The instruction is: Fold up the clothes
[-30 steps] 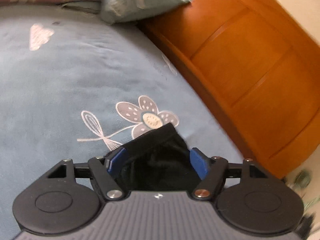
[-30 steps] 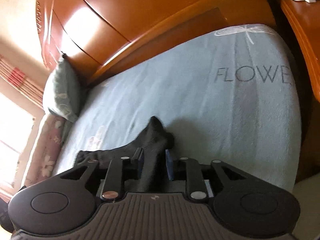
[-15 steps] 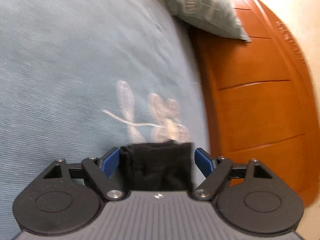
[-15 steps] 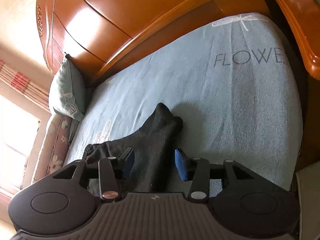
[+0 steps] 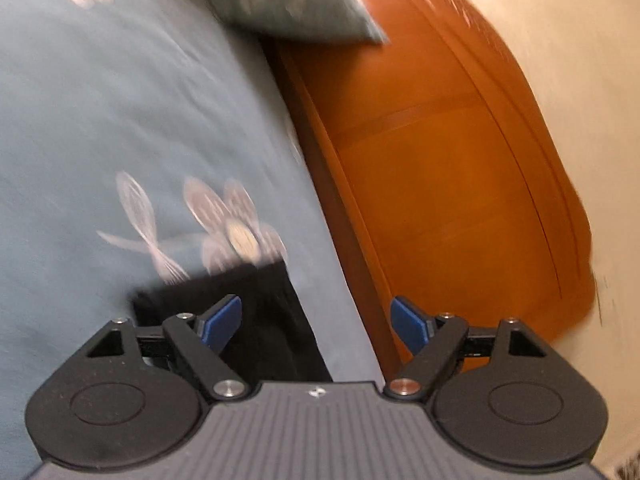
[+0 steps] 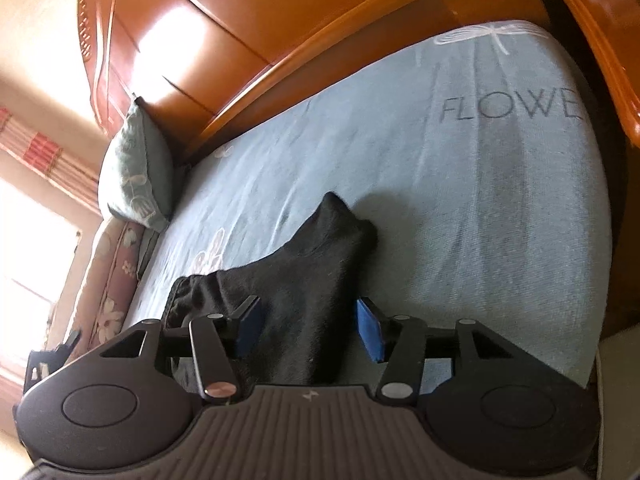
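The right gripper (image 6: pixel 308 330) lets go of the black garment (image 6: pixel 304 280) — its jaws are opening, pads now clear of the cloth, which slumps lower onto the bed. The left gripper (image 5: pixel 316 322) swings sideways — the garment now sits off-centre by its left pad.

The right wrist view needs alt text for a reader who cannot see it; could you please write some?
A black garment lies on a blue-grey bedsheet between the blue-padded fingers of the right gripper, which are opening and not pressing it. Behind stand an orange wooden headboard and a grey-green pillow.
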Action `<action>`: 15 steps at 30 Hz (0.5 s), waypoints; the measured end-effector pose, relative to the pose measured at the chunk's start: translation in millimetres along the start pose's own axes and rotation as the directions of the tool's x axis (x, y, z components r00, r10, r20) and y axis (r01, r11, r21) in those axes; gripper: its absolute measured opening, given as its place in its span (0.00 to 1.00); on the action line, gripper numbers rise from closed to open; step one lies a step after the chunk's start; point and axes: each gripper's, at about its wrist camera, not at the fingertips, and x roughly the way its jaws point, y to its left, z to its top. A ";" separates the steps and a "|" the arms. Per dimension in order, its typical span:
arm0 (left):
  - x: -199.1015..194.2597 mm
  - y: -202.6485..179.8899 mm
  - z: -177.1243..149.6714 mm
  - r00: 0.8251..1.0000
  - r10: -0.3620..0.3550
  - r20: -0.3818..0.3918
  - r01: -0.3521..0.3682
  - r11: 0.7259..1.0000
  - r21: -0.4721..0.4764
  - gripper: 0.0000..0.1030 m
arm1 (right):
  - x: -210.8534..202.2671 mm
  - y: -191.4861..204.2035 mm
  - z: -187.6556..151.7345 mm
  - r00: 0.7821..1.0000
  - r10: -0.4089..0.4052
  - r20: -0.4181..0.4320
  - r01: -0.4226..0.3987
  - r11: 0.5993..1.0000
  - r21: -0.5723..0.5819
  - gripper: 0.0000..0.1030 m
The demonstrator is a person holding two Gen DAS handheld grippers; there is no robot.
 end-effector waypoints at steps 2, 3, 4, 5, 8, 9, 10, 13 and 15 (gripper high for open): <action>7.9 2.2 -3.1 0.999 0.052 -0.014 -0.052 0.999 0.012 0.79 | 0.0 4.0 0.1 1.000 0.002 -0.003 -0.003 1.000 -0.027 0.56; 9.2 5.5 -3.1 0.990 0.138 0.001 -0.138 0.990 0.015 0.79 | 0.2 5.8 0.6 1.000 0.003 -0.004 -0.003 0.999 -0.039 0.56; 8.8 9.9 -2.5 0.985 0.173 0.006 -0.173 0.985 -0.001 0.78 | 0.5 7.6 1.2 1.000 0.003 -0.005 -0.003 0.999 -0.052 0.57; 8.3 14.5 -1.8 0.979 0.202 0.009 -0.202 0.979 -0.019 0.76 | -0.7 8.1 2.4 1.000 0.002 -0.006 -0.002 0.998 -0.056 0.57; -4.7 7.8 1.1 0.985 0.161 0.056 -0.159 0.987 -0.031 0.81 | -2.6 13.2 7.4 1.000 0.012 -0.009 -0.013 0.996 -0.084 0.57; -5.6 1.0 1.9 0.990 0.129 0.065 -0.128 0.992 -0.015 0.83 | -1.7 17.9 10.9 1.000 0.024 -0.013 -0.025 0.994 -0.106 0.57; -6.0 -5.9 2.6 0.993 0.095 0.072 -0.095 0.995 0.000 0.84 | 0.6 25.9 16.4 0.999 0.045 -0.019 -0.047 0.990 -0.135 0.57; 10.3 -8.4 4.7 0.992 0.092 0.085 -0.091 0.996 -0.013 0.85 | 25.3 63.0 30.5 0.983 0.166 -0.075 -0.179 0.959 -0.221 0.55; 20.0 -2.2 6.3 0.992 0.096 0.083 -0.093 0.995 -0.049 0.85 | 48.0 88.6 39.6 0.964 0.233 -0.125 -0.258 0.930 -0.261 0.38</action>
